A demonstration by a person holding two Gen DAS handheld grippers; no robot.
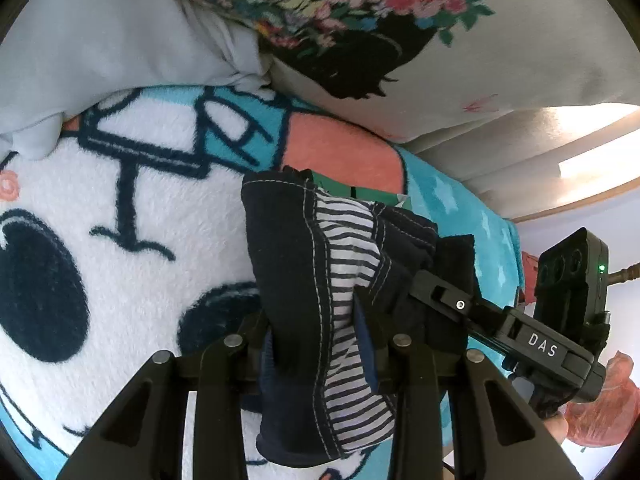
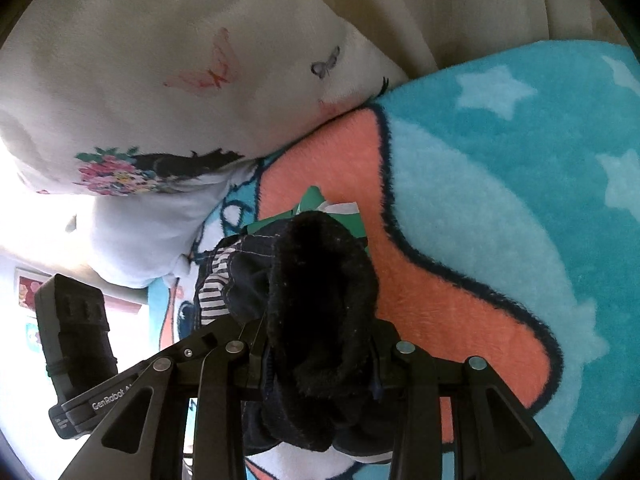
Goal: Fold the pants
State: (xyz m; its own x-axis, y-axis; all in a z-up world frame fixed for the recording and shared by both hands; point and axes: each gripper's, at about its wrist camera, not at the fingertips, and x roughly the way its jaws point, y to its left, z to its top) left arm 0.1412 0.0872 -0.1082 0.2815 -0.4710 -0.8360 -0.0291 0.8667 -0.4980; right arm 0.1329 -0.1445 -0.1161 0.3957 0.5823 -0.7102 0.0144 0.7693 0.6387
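Note:
The pants (image 1: 292, 280) are dark navy with white stitching and a striped lining. They hang bunched above a plush cartoon blanket (image 1: 120, 240). My left gripper (image 1: 320, 340) is shut on the bunched waist part, the striped lining showing between its jaws. My right gripper (image 2: 320, 344) is shut on another dark fold of the pants (image 2: 320, 300). The right gripper also shows in the left wrist view (image 1: 460, 304), close beside the left one, pinching the same bundle. The left gripper shows in the right wrist view (image 2: 192, 344) at the lower left.
A white pillow with a floral print (image 1: 340, 12) lies behind the blanket; it also shows in the right wrist view (image 2: 160, 100). A green item (image 2: 320, 208) lies on the blanket (image 2: 500, 200) under the pants. Pink cloth (image 1: 600, 408) is at the far right.

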